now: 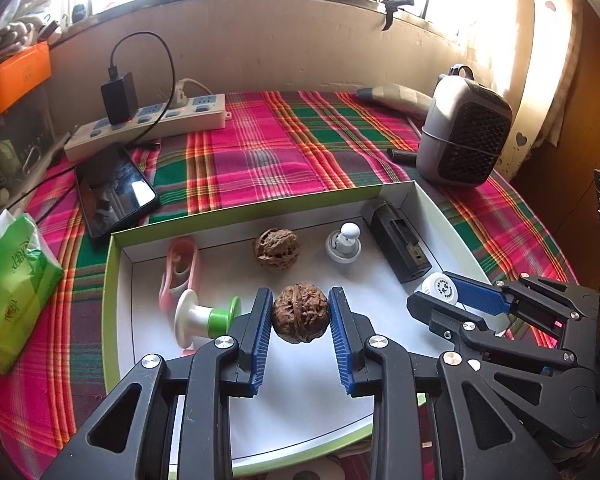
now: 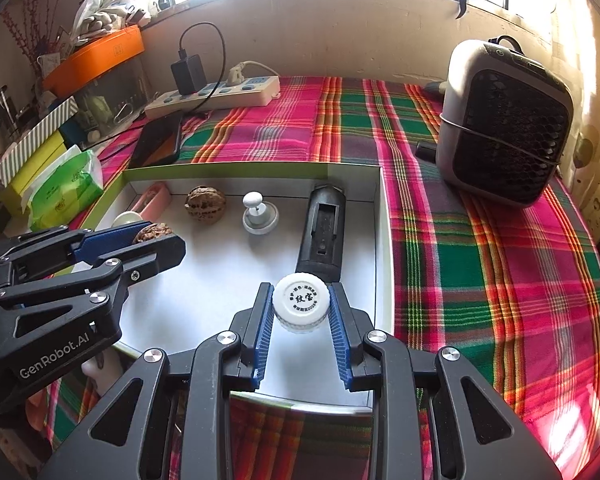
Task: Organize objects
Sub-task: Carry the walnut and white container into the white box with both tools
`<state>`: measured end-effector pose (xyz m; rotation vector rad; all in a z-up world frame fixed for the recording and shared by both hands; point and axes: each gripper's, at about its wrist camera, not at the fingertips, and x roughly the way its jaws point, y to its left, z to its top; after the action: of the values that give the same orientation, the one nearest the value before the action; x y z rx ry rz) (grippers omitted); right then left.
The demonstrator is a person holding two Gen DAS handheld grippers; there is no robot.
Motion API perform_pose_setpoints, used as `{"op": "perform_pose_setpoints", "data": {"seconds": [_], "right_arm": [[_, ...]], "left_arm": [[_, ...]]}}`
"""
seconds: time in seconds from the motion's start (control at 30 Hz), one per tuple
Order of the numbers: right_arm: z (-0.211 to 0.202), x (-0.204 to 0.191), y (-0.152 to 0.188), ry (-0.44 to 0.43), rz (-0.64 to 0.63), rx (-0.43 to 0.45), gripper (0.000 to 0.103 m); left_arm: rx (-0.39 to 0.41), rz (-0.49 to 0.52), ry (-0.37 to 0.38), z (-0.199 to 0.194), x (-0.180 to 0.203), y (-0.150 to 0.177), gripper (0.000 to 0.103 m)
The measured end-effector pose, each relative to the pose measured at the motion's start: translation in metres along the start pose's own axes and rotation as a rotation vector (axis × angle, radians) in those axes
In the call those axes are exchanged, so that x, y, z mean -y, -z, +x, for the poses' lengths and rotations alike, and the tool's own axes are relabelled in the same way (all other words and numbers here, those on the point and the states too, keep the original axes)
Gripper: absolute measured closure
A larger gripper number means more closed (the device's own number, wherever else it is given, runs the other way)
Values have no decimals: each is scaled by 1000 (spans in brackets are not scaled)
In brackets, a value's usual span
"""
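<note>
My left gripper [image 1: 301, 314] is shut on a brown walnut [image 1: 301, 312], held just above the floor of the white, green-rimmed box [image 1: 114, 256]. The right gripper [image 2: 301, 306] is shut on a white round cap with black print [image 2: 301, 302], over the box's near right part; the same cap [image 1: 440, 287] shows in the left wrist view. Inside the box lie a second walnut [image 1: 277, 248], a white knob on a grey base [image 1: 343, 242], a black rectangular holder [image 1: 400, 242], a pink clip [image 1: 180, 268] and a white-and-green spool [image 1: 204, 316].
The box sits on a plaid cloth [image 2: 480, 264]. Behind it are a phone [image 1: 114, 192], a power strip with a charger [image 1: 148, 120] and a grey heater [image 2: 504, 124] at the right. A green tissue pack [image 1: 16, 288] lies left of the box.
</note>
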<state>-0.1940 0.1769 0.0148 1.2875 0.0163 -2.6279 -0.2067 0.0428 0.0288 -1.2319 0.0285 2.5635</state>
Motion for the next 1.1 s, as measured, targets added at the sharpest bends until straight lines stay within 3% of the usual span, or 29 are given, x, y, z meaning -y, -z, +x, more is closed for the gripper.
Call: {"op": "perform_pose_setpoints", "data": {"seconds": [1.1], "right_arm": [[8,-7,-1,6,-57,2,74]], "left_arm": [[-46,4,-28,27,0,-6,76]]}}
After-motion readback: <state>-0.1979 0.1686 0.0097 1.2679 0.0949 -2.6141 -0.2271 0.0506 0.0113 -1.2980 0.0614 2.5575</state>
